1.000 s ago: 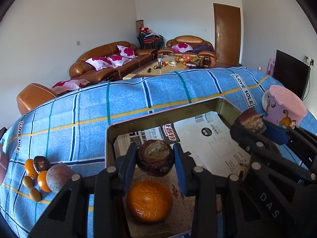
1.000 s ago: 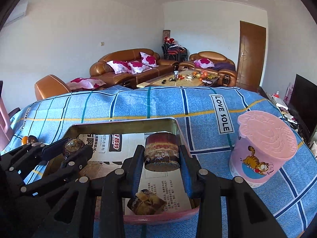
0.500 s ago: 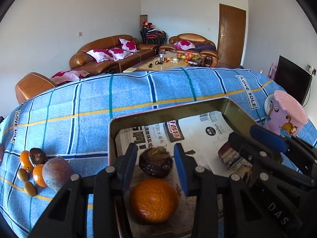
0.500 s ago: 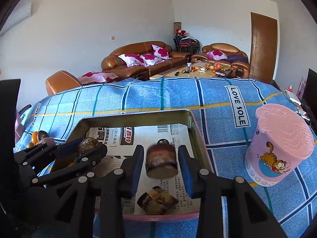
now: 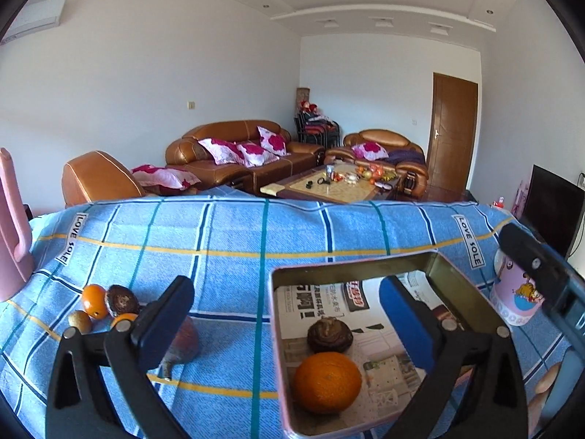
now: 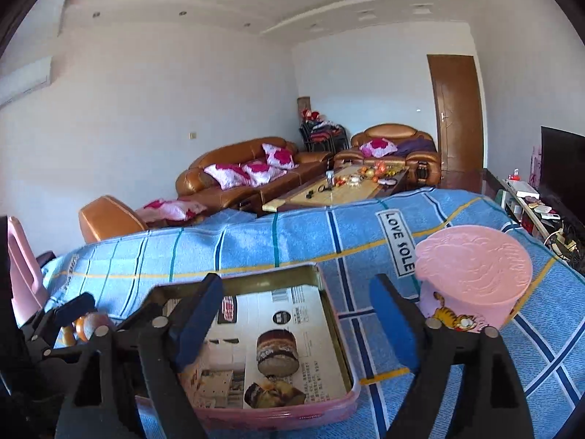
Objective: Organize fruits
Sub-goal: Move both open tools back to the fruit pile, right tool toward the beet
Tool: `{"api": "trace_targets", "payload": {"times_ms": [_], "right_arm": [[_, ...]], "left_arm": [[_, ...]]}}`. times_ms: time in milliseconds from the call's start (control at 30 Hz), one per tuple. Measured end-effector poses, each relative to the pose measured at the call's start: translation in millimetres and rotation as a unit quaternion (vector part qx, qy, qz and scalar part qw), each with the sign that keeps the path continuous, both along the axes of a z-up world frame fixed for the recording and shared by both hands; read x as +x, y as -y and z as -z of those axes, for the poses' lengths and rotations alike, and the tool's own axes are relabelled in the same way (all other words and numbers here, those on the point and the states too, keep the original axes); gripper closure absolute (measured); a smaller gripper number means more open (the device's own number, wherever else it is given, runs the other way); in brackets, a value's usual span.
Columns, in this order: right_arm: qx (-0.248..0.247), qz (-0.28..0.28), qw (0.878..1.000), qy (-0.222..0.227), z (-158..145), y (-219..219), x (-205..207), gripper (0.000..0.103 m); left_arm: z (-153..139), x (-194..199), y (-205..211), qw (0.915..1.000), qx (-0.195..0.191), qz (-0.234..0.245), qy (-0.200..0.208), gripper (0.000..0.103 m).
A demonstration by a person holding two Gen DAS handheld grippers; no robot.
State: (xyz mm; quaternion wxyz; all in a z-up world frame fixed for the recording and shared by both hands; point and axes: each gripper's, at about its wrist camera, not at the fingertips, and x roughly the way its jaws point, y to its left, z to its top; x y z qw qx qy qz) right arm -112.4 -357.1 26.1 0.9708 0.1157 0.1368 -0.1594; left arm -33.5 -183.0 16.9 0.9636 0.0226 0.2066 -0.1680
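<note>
Tabletop w/ blue plaid cloth point(image 5: 226, 241) carries the shallow rectangular metal tin w/ pink rim, lined w/ newspaper point(image 5: 461, 285). We see both grippers over it, fingers opening, nothing between the pads.

Left gripper point(image 5: 289, 314): fingers spread wide, the left one above the cloth, the right one above the tin. Below and between them, inside the tin, lie a dark brown wrinkled round fruit point(image 5: 329, 336) and a large orange point(image 5: 327, 381), the orange nearer the camera and just beside the brown fruit.

Right gripper point(image 6: 298, 312): fingers also apart. Below them on the newspaper sit a dark brown drum-shaped fruit piece point(image 6: 276, 352) and, nearer the camera, a brown-yellow torn fruit piece point(image 6: 274, 394); the two nearly touch.

Left of the tin, on the cloth, we note loose fruit: a small orange point(image 5: 93, 300), a dark brown round fruit point(image 5: 122, 300), a small olive-brown fruit point(image 5: 80, 321) and a reddish-brown fruit point(image 5: 184, 340) partly hidden by the left finger.

Pink lidded plastic cup w/ cartoon cat point(image 6: 471, 278) stands right of the tin, apart from it.
</note>
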Motion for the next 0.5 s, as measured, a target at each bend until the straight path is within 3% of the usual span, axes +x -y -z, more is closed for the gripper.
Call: {"api": "trace_targets", "payload": {"times_ms": [100, 233, 500], "right_arm": [[-0.012, 0.032, 0.998, 0.044, -6.0, 1.5, -13.0, 0.010], [-0.013, 0.049, 0.997, 0.058, -5.1, 3.6, -14.8, 0.009], [-0.019, 0.042, 0.998, 0.035, -1.4, -5.4, -13.2, 0.009]], "left_arm": [[-3.5, -3.4, -3.3, 0.9992, 0.023, -0.020, 0.025, 0.000], [-1.7, -2.9, -10.8, 0.9985, 0.031, -0.035, 0.029, 0.000], [1.0, -7.0, -19.0, 0.9987, 0.028, -0.037, 0.022, 0.000]]}}
